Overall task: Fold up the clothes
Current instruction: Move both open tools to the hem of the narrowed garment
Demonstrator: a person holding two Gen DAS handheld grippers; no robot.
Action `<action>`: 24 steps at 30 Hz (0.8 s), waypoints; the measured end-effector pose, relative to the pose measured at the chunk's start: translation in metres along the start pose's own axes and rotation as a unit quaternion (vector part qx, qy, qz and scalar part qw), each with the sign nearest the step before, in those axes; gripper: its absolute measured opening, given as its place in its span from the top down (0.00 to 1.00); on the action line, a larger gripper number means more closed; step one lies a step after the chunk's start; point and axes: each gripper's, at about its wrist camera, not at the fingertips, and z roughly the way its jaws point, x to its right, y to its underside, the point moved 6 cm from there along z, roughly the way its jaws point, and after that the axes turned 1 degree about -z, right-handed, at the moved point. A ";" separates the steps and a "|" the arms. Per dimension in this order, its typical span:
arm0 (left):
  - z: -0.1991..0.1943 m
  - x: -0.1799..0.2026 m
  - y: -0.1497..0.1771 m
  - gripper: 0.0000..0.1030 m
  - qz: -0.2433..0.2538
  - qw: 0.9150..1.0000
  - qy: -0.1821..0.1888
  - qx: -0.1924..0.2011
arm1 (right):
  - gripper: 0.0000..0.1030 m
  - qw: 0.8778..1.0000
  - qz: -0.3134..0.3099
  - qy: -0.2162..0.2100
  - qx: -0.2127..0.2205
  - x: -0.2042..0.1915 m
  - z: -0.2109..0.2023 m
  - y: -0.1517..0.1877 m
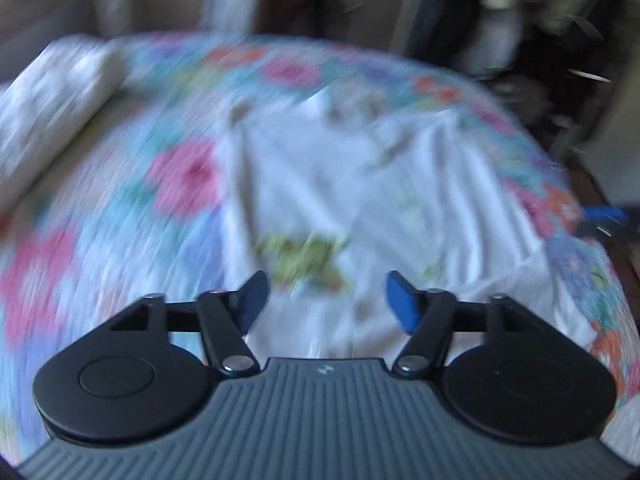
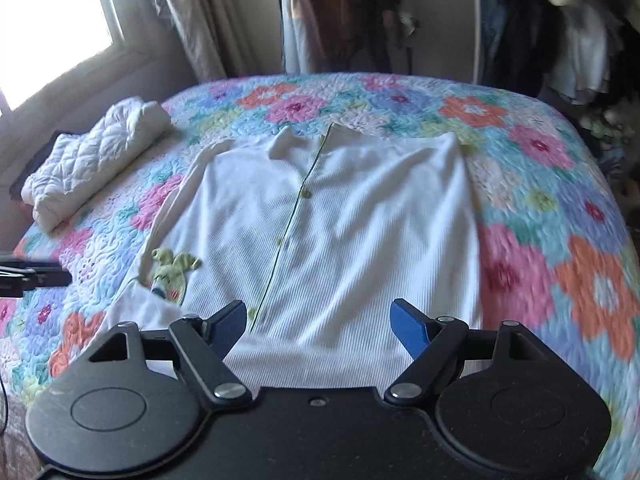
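Note:
A white ribbed button-front garment (image 2: 340, 216) with green buttons and a green embroidered patch (image 2: 172, 272) lies flat, front up, on the floral quilt (image 2: 560, 216). Its left sleeve is folded in along the body. My right gripper (image 2: 320, 326) is open and empty, just above the garment's bottom hem. My left gripper (image 1: 326, 300) is open and empty above the garment (image 1: 360, 184), near the green patch (image 1: 304, 256); that view is motion-blurred. The left gripper's tip (image 2: 36, 276) also shows at the left edge of the right wrist view.
A folded white quilted item (image 2: 96, 160) lies on the bed's far left, also in the left wrist view (image 1: 52, 112). A window (image 2: 48, 20) and curtains are behind. Hanging clothes (image 2: 560, 20) crowd the far right. The bed edge drops off at right.

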 end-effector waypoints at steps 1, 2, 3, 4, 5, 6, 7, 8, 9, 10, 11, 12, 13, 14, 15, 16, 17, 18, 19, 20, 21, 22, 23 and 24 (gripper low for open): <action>0.009 -0.003 -0.009 0.30 0.005 1.000 0.002 -0.008 | 0.20 1.000 0.003 -0.002 -0.014 0.004 0.009 -0.011; 0.020 -0.009 -0.018 0.30 0.002 1.000 -0.004 -0.022 | 0.20 0.999 0.012 0.003 -0.032 0.011 0.021 -0.019; 0.032 -0.014 -0.027 0.30 -0.006 0.999 -0.012 -0.037 | 0.20 0.998 0.024 0.017 -0.047 0.019 0.032 -0.027; 0.043 -0.019 -0.035 0.30 -0.016 0.999 -0.018 -0.048 | 0.20 0.997 0.033 0.026 -0.060 0.024 0.043 -0.033; 0.053 -0.024 -0.043 0.30 -0.025 0.998 -0.020 -0.055 | 0.20 0.997 0.036 0.031 -0.063 0.028 0.051 -0.040; 0.062 -0.028 -0.052 0.30 -0.029 0.998 -0.021 -0.055 | 0.20 0.997 0.039 0.035 -0.065 0.032 0.057 -0.048; 0.070 -0.033 -0.060 0.30 -0.028 0.998 -0.026 -0.051 | 0.20 0.996 0.041 0.039 -0.066 0.036 0.064 -0.055; 0.077 -0.038 -0.067 0.30 -0.028 0.998 -0.032 -0.044 | 0.20 0.996 0.044 0.038 -0.062 0.040 0.069 -0.063; 0.084 -0.043 -0.074 0.30 -0.025 0.998 -0.038 -0.037 | 0.20 0.997 0.045 0.037 -0.055 0.044 0.074 -0.071; 0.091 -0.048 -0.081 0.30 -0.022 0.998 -0.043 -0.029 | 0.20 0.997 0.045 0.036 -0.047 0.048 0.079 -0.078; 0.099 -0.052 -0.087 0.30 -0.015 0.998 -0.051 -0.025 | 0.20 0.998 0.040 0.041 -0.041 0.053 0.085 -0.086; 0.109 -0.057 -0.091 0.30 -0.006 0.998 -0.064 -0.024 | 0.20 0.997 0.028 0.055 -0.037 0.058 0.093 -0.092; 0.118 -0.062 -0.096 0.30 0.003 0.997 -0.076 -0.023 | 0.20 0.997 0.014 0.072 -0.034 0.063 0.101 -0.097; 0.127 -0.066 -0.100 0.32 0.010 0.996 -0.085 -0.023 | 0.20 0.996 0.007 0.082 -0.035 0.068 0.111 -0.101; 0.136 -0.070 -0.103 0.32 0.015 0.996 -0.090 -0.023 | 0.20 0.995 0.000 0.091 -0.036 0.074 0.120 -0.104; 0.145 -0.073 -0.107 0.32 0.019 0.995 -0.092 -0.024 | 0.20 0.994 -0.006 0.101 -0.037 0.079 0.130 -0.108; 0.152 -0.077 -0.110 0.31 0.019 0.995 -0.094 -0.023 | 0.20 0.994 -0.009 0.102 -0.037 0.084 0.139 -0.112; 0.160 -0.081 -0.113 0.31 0.019 0.995 -0.096 -0.023 | 0.20 0.994 -0.011 0.103 -0.034 0.089 0.147 -0.116; 0.167 -0.086 -0.116 0.31 0.018 0.995 -0.097 -0.023 | 0.20 0.994 -0.014 0.104 -0.032 0.094 0.154 -0.121; 0.175 -0.092 -0.119 0.31 0.016 0.995 -0.097 -0.022 | 0.20 0.994 -0.014 0.107 -0.028 0.099 0.161 -0.125; 0.184 -0.098 -0.122 0.31 0.013 0.995 -0.098 -0.021 | 0.20 0.994 -0.008 0.111 -0.021 0.105 0.166 -0.130; 0.192 -0.104 -0.125 0.30 0.010 0.995 -0.098 -0.021 | 0.20 0.993 0.000 0.116 -0.015 0.113 0.170 -0.135; 0.202 -0.113 -0.128 0.30 0.000 0.995 -0.100 -0.021 | 0.20 0.993 0.008 0.121 -0.008 0.120 0.175 -0.140; 0.212 -0.123 -0.130 0.30 -0.017 0.994 -0.104 -0.021 | 0.20 0.993 0.023 0.120 -0.001 0.129 0.180 -0.143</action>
